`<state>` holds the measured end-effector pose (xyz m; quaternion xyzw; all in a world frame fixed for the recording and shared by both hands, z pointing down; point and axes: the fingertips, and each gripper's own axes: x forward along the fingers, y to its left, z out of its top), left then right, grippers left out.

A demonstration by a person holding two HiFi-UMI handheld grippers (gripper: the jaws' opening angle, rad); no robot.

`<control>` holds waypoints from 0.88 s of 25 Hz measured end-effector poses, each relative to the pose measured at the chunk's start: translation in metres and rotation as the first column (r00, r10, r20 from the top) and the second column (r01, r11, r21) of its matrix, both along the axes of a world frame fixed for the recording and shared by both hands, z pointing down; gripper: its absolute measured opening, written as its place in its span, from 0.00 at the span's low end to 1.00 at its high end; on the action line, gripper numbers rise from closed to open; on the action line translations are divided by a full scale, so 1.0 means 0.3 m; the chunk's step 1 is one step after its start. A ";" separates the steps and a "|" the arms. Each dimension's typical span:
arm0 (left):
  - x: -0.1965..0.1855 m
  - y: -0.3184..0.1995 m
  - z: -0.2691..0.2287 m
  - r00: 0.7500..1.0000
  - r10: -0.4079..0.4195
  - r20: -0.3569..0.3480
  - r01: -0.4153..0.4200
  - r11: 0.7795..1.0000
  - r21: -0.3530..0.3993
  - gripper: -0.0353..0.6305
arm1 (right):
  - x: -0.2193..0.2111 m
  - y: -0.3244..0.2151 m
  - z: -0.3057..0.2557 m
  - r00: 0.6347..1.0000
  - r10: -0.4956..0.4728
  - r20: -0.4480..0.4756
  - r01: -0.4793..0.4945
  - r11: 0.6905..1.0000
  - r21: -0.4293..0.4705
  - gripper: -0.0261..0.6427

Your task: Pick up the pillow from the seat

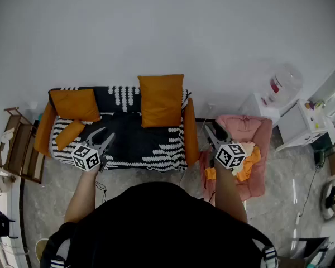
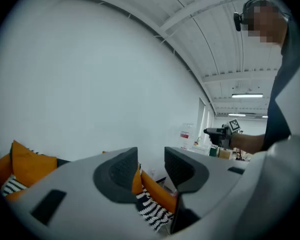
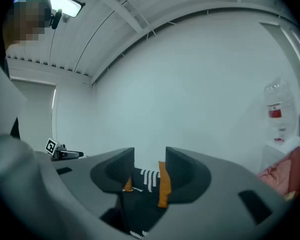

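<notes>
pillows sit on the striped sofa (image 1: 139,144): a big pillow (image 1: 162,99) upright at its right end, a second pillow (image 1: 75,104) at the left, a small pillow (image 1: 70,134) below it. left gripper (image 1: 105,134) and right gripper (image 1: 210,129) hover in front, jaws slightly apart, empty.

A square orange fabric pillow (image 1: 162,100) is propped at the right of the black-and-white patterned sofa (image 1: 131,147), against its back. A wide orange pillow (image 1: 75,105) is propped at the left, with a small orange cushion (image 1: 70,134) laid before that.
</notes>
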<state>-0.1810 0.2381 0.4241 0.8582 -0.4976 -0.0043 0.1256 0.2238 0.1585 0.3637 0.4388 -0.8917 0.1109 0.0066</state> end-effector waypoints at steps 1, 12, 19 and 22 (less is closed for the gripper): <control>-0.003 -0.014 -0.005 1.000 0.012 -0.003 -0.012 1.000 0.003 0.31 | -0.011 -0.002 0.001 1.000 0.005 -0.001 -0.005 1.000 -0.003 0.33; -0.068 -0.065 0.010 0.994 0.112 0.004 -0.112 0.994 -0.004 0.31 | -0.169 0.010 0.021 0.999 0.013 0.050 -0.012 1.000 -0.028 0.33; -0.173 -0.062 0.057 0.990 0.138 -0.002 -0.138 0.990 -0.027 0.31 | -0.278 0.013 0.046 0.998 0.038 0.053 -0.036 0.998 -0.044 0.33; -0.194 -0.056 0.069 0.989 0.148 -0.010 -0.148 0.988 -0.034 0.31 | -0.310 0.026 0.056 0.998 0.042 0.045 -0.039 0.998 -0.055 0.33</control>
